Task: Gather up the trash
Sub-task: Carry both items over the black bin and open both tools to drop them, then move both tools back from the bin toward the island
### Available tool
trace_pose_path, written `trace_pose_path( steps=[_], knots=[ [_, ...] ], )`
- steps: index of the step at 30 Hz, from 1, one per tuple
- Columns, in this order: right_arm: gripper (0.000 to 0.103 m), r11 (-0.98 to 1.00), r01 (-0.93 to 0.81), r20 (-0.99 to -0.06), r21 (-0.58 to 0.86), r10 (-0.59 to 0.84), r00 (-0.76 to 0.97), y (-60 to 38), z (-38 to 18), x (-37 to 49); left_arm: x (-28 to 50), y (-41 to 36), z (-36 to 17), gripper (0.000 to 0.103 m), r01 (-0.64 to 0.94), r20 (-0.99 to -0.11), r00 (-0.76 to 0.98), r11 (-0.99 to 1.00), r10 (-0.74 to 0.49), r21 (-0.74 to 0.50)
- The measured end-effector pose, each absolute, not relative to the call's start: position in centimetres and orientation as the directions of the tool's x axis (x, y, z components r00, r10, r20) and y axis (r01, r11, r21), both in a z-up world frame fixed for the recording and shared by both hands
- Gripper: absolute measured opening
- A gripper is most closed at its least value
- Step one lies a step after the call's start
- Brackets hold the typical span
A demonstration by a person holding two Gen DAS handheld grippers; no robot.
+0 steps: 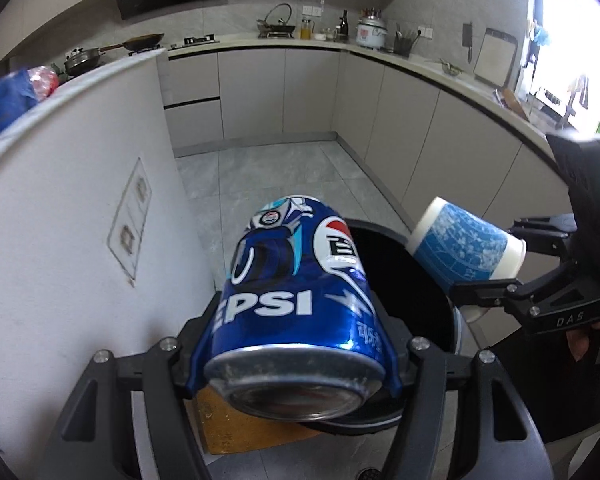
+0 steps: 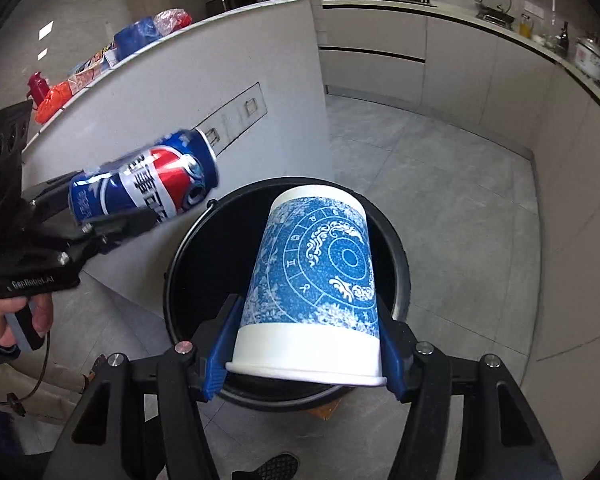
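A blue Pepsi can (image 1: 296,292) lies pinched between the blue pads of my left gripper (image 1: 296,344), which is shut on it, base toward the camera. The can hangs over the near rim of a round black bin (image 1: 380,226) on the floor. My right gripper (image 2: 304,344) is shut on a blue-and-white paper cup (image 2: 320,272), held mouth toward the camera directly above the bin (image 2: 396,240). Each view shows the other tool: the cup (image 1: 464,244) at right over the bin, the can (image 2: 148,184) at left just outside the bin's rim.
A white island wall (image 1: 80,200) stands close on the left, with colourful packets (image 2: 140,36) on top. Grey cabinets and a worktop curve around the back and right. A brown board (image 1: 236,428) lies under the bin. A person's hand (image 2: 4,316) grips the left tool.
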State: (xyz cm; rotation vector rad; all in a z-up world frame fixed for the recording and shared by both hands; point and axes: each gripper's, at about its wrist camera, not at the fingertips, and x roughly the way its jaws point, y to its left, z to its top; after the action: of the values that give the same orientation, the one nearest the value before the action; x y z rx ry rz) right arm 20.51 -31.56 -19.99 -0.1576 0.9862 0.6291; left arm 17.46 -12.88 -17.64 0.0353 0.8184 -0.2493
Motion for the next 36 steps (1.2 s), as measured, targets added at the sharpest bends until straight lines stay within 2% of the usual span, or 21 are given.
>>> trace_pose_path(
  steps=[1,3,4,5,6,10,36],
  knots=[
    [0.065,0.811,-0.564,-0.818,0.156,0.426,0.387,-31.7,-20.5,20.9,17.6,-13.4,-17.8,0.067,0.238,-0.727,0.652,0.969,-0.215,-0.073],
    [0.074,0.800,-0.576,-0.816,0.167,0.440,0.375,-31.8,-21.3,21.3,18.1,-13.9,-18.4,0.072,0.218,-0.737,0.647,0.973,-0.197,-0.069],
    [0.087,0.814,-0.564,-0.819,0.137,0.413,0.397,-31.7,-21.7,21.7,18.3,-14.2,-18.9,0.087,0.197,-0.745,0.642,0.978,-0.182,-0.069],
    [0.094,0.838,-0.536,-0.821,0.100,0.374,0.431,-31.9,-22.0,22.0,18.3,-14.2,-19.0,0.098,0.168,-0.742,0.649,0.983,-0.168,-0.075],
    [0.094,0.847,-0.521,-0.817,0.107,0.374,0.440,-32.4,-22.1,22.3,18.1,-14.0,-18.9,0.100,0.153,-0.734,0.658,0.984,-0.168,-0.089],
    [0.094,0.858,-0.491,-0.801,0.150,0.396,0.449,-34.2,-21.4,22.9,17.8,-14.4,-18.7,0.100,0.137,-0.729,0.665,0.986,-0.161,-0.093],
    [0.094,0.850,-0.510,-0.797,0.133,0.398,0.455,-33.8,-19.8,21.5,18.1,-13.6,-17.6,0.100,0.124,-0.712,0.686,0.988,-0.149,-0.087]
  ],
)
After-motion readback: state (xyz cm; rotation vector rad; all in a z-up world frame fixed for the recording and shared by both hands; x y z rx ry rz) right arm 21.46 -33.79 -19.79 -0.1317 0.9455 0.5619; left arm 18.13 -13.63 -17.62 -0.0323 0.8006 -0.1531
